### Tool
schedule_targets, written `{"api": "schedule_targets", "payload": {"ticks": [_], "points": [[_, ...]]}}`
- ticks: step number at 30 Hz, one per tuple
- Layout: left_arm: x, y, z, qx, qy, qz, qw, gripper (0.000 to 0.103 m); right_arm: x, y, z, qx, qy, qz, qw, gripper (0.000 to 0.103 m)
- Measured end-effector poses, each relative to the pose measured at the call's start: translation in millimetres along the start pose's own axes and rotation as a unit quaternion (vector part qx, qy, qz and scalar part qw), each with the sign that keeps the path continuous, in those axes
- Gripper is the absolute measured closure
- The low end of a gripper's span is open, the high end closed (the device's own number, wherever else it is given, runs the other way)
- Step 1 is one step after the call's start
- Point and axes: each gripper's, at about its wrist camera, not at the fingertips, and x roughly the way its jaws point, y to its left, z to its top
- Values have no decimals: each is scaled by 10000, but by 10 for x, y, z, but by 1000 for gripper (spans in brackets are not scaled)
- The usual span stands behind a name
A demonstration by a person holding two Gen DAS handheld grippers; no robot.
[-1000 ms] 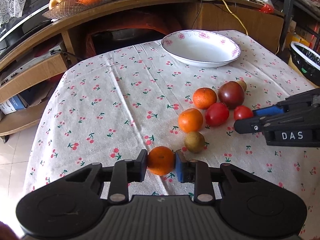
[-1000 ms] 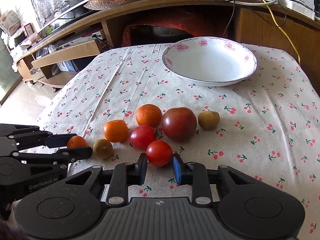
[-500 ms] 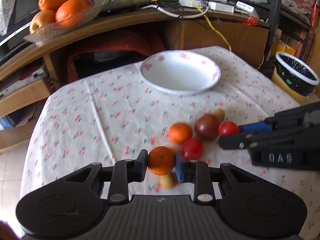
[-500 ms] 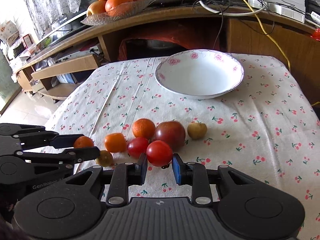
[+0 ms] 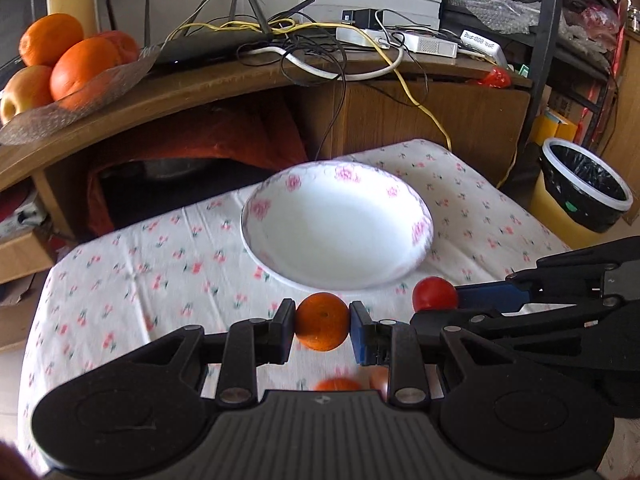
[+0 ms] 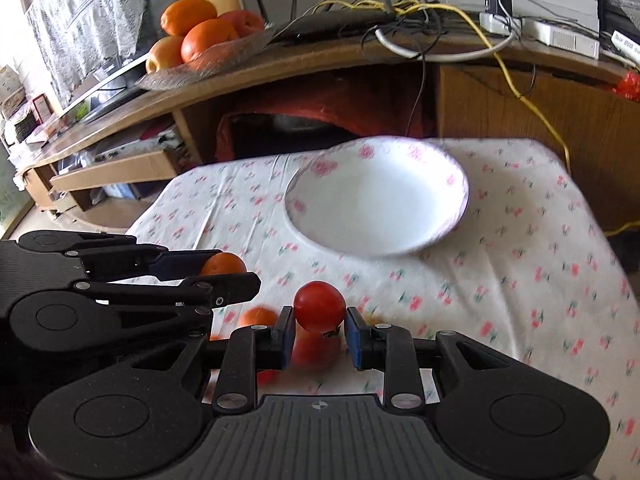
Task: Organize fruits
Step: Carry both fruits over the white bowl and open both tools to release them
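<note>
Above the cherry-print tablecloth (image 5: 120, 280), near the white bowl (image 5: 336, 224): left gripper (image 5: 322, 322) pinching a small orange (image 5: 322, 321), right gripper (image 6: 316, 324) pinching a red tomato (image 6: 319, 306). Carry step, apparently. Next: reach over the bowl's rim, lower, release gently.

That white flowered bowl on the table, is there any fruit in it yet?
Empty. The bowl shows only bare white inside in both views; the orange and the tomato are each held in a gripper, short of it.

Bare bowl (image 5: 336, 236) — unobstructed above
</note>
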Motion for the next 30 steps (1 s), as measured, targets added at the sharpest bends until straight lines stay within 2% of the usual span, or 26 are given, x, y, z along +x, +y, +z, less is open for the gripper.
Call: {"api": "schedule_targets", "payload": {"ticks": [12,30], "points": [[370,68,164,-104,17,-49,9999,66,278,-267,225,30,-77,-138,9999,81],[581,124,188,-259,66,-150,9995,66,455,-345,314,-191,-91,-219,9995,77]]}}
